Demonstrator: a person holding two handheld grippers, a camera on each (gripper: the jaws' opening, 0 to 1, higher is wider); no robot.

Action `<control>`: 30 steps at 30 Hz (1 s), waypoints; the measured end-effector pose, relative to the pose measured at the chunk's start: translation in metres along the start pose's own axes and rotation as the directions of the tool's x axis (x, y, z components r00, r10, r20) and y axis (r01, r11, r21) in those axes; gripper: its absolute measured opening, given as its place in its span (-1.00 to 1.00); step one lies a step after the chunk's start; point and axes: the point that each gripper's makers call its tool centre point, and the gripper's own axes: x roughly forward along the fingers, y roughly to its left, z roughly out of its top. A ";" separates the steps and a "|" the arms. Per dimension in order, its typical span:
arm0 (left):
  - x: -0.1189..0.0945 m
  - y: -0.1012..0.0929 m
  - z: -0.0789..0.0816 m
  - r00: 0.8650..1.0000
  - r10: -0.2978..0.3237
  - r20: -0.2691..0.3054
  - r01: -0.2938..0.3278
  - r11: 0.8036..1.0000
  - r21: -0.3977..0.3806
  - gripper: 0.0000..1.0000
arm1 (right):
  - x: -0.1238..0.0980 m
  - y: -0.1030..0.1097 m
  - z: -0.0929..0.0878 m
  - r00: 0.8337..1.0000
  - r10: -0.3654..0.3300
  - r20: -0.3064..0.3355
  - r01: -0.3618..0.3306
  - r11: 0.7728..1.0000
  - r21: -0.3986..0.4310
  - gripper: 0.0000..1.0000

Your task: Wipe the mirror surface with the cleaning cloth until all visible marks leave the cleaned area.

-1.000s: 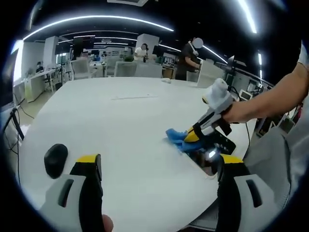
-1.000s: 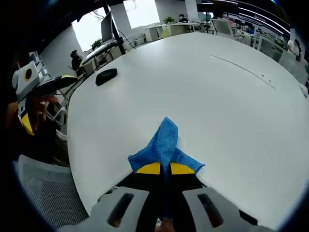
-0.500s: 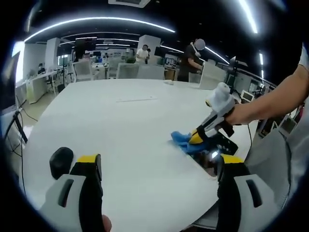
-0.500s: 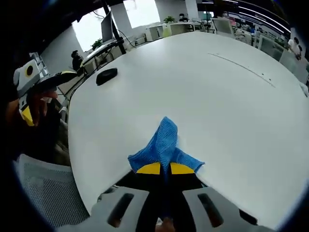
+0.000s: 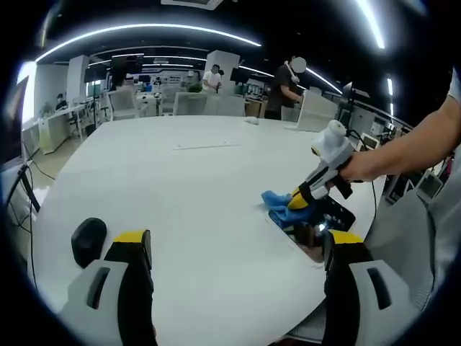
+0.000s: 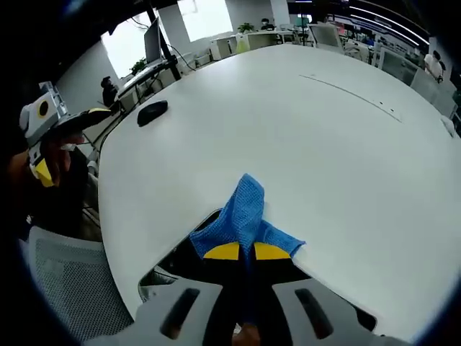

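Mirror (image 5: pixel 311 229) lies flat at the near right edge of the white table (image 5: pixel 180 187), a dark rectangular slab with one bright glint of ceiling light on it. We cannot make out any marks on its glass at this size. Our right gripper (image 6: pixel 240 251) has its yellow-tipped jaws pinched tight on a blue cloth (image 6: pixel 243 216), and we hold it tilted down so the bunched weave presses against the far end of the mirror. We judge the low angle lets the cloth drag across the glass rather than skate over it. In the left gripper view the same cloth (image 5: pixel 282 205) sits at the mirror's far left corner, under the right gripper (image 5: pixel 301 200).

Our left gripper (image 5: pixel 234 288) hangs back with its jaws spread wide and nothing between them, above the near table edge, probably so both cloth and mirror remain in sight. A black mouse (image 5: pixel 88 238) rests on the table, well apart to the left.
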 end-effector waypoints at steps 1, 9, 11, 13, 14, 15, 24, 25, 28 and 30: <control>0.001 0.000 0.000 1.000 -0.002 -0.001 0.002 1.000 -0.010 0.98 | -0.001 -0.002 -0.001 1.000 -0.002 0.000 0.002 1.000 0.002 -1.00; 0.005 0.000 0.005 1.000 -0.005 0.008 0.005 1.000 -0.014 0.98 | -0.008 -0.017 -0.009 1.000 -0.021 -0.011 0.021 1.000 0.013 -1.00; 0.005 0.001 0.007 1.000 -0.003 0.014 0.003 1.000 -0.014 0.98 | -0.009 -0.019 -0.011 0.999 -0.026 -0.019 0.026 1.000 0.012 -1.00; 0.005 0.000 0.009 1.000 -0.002 0.018 0.003 1.000 -0.015 0.98 | -0.011 -0.021 -0.012 0.999 -0.029 -0.023 0.030 0.999 0.016 -1.00; 0.005 0.000 0.009 1.000 -0.002 0.019 0.002 1.000 -0.015 0.98 | -0.012 -0.022 -0.013 0.999 -0.028 -0.023 0.029 0.999 0.020 -1.00; 0.005 0.000 0.009 1.000 -0.001 0.019 0.001 1.000 -0.016 0.98 | -0.013 -0.020 -0.013 0.999 -0.028 -0.023 0.028 0.999 0.022 -1.00; 0.003 -0.001 0.008 1.000 0.003 0.018 -0.003 1.000 -0.027 0.98 | -0.017 -0.014 -0.013 0.998 -0.056 -0.005 0.056 0.998 0.038 -1.00; 0.003 -0.001 0.009 1.000 0.006 0.022 -0.005 1.000 -0.028 0.98 | -0.017 -0.013 -0.013 0.998 -0.060 -0.005 0.060 0.998 0.037 -1.00; 0.003 0.000 0.009 1.000 0.006 0.024 -0.005 0.999 -0.036 0.98 | -0.017 -0.009 -0.016 0.998 -0.063 -0.008 0.064 0.997 0.036 -1.00; 0.003 -0.001 0.009 1.000 0.006 0.027 -0.005 0.999 -0.033 0.98 | -0.017 -0.008 -0.018 0.998 -0.061 -0.007 0.061 0.997 0.039 -1.00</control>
